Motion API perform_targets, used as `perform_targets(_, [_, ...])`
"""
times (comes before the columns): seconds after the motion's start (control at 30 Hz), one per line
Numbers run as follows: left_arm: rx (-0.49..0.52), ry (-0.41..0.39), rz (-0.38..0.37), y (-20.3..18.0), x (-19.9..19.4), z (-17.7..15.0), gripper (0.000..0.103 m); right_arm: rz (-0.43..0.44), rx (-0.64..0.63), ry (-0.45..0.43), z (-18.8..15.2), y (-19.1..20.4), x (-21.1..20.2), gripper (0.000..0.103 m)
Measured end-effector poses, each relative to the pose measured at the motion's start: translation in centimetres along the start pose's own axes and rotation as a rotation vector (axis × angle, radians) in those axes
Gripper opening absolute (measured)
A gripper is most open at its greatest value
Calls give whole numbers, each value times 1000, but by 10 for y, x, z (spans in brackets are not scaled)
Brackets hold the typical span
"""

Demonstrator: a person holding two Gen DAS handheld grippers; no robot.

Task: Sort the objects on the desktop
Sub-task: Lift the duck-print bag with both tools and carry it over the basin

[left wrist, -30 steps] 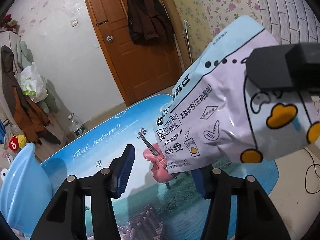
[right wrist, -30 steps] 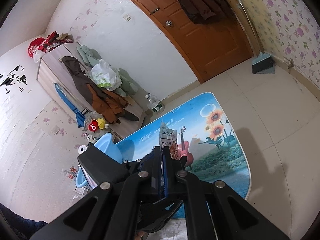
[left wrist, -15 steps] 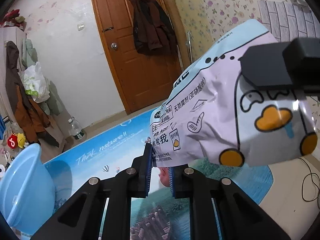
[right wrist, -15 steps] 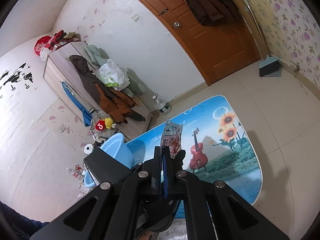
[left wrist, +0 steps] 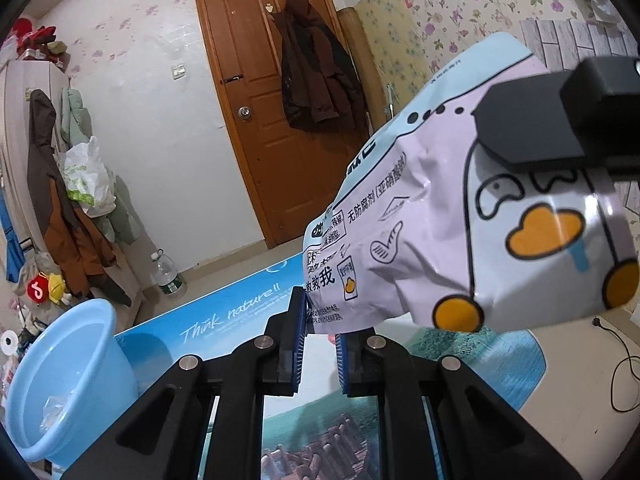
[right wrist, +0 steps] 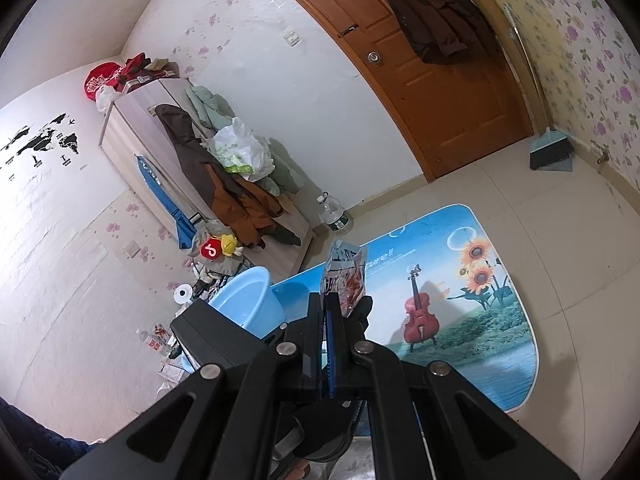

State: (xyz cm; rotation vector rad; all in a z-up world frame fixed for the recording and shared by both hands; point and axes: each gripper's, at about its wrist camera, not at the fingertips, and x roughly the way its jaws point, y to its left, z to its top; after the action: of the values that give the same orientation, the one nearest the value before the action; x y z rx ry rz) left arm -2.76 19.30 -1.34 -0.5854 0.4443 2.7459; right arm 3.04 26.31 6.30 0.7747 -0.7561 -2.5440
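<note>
A pale lilac and light blue snack bag (left wrist: 460, 240) with cartoon print hangs in the air above the table and fills the right of the left wrist view. My left gripper (left wrist: 320, 322) is shut on the bag's lower left corner, which sits between the blue pads (left wrist: 297, 336). A black finger of my right gripper (left wrist: 532, 128) clamps the bag's upper right part. In the right wrist view my right gripper (right wrist: 329, 312) is shut on the bag (right wrist: 346, 276), seen edge-on and sticking up past the fingertips.
Below lies a table with a blue printed top (left wrist: 224, 316) (right wrist: 480, 320) showing a violin and sunflowers. A light blue basin (left wrist: 60, 380) (right wrist: 248, 296) stands at its left end. A water bottle (left wrist: 168, 276), a cabinet hung with coats (right wrist: 224, 184) and a brown door (left wrist: 272, 120) lie beyond.
My left gripper's jaws have closed onto the bag's lower corner. Both grippers and the bag have risen, so the table sits lower in both views.
</note>
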Motion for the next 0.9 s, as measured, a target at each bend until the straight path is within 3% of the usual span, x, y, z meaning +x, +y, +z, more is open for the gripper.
perform_targets(0.4, [-50,-46,57,41,-32,5,13,27,-85,1,0,53,-3,2])
perform_targets(0.9, [-128,-108,145,116,-99,-15,13,89,-216,8,-28,159,-1,2])
